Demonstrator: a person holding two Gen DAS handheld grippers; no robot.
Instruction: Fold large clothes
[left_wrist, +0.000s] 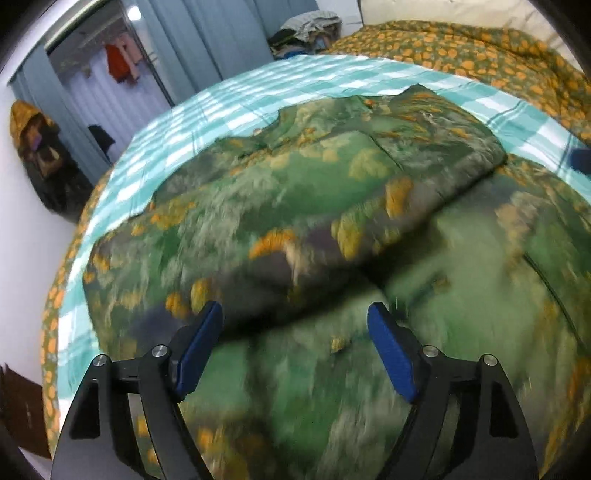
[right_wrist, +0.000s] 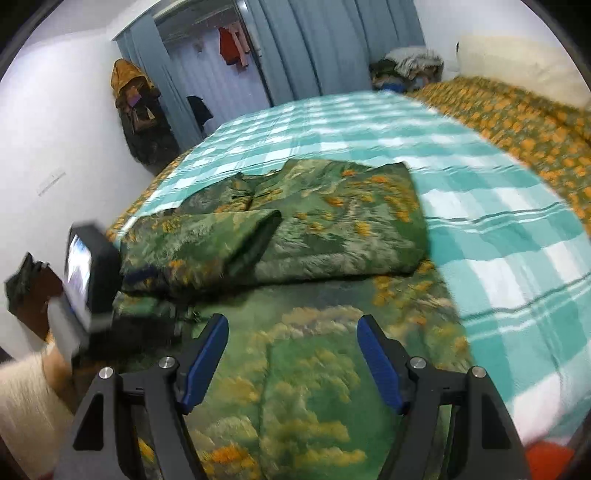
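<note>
Both of your claws hang open and empty over the near part of the green, orange-flowered garment (right_wrist: 325, 369): the right claw (right_wrist: 291, 360) above its flat lower panel, the left claw (left_wrist: 295, 349) just before the folded-over layer. That garment lies on the teal-and-white checked bed cover (right_wrist: 498, 229), its long axis running away from you. Its folded edge crosses just ahead of your left claw, probably the nearer one for the next fold.
</note>
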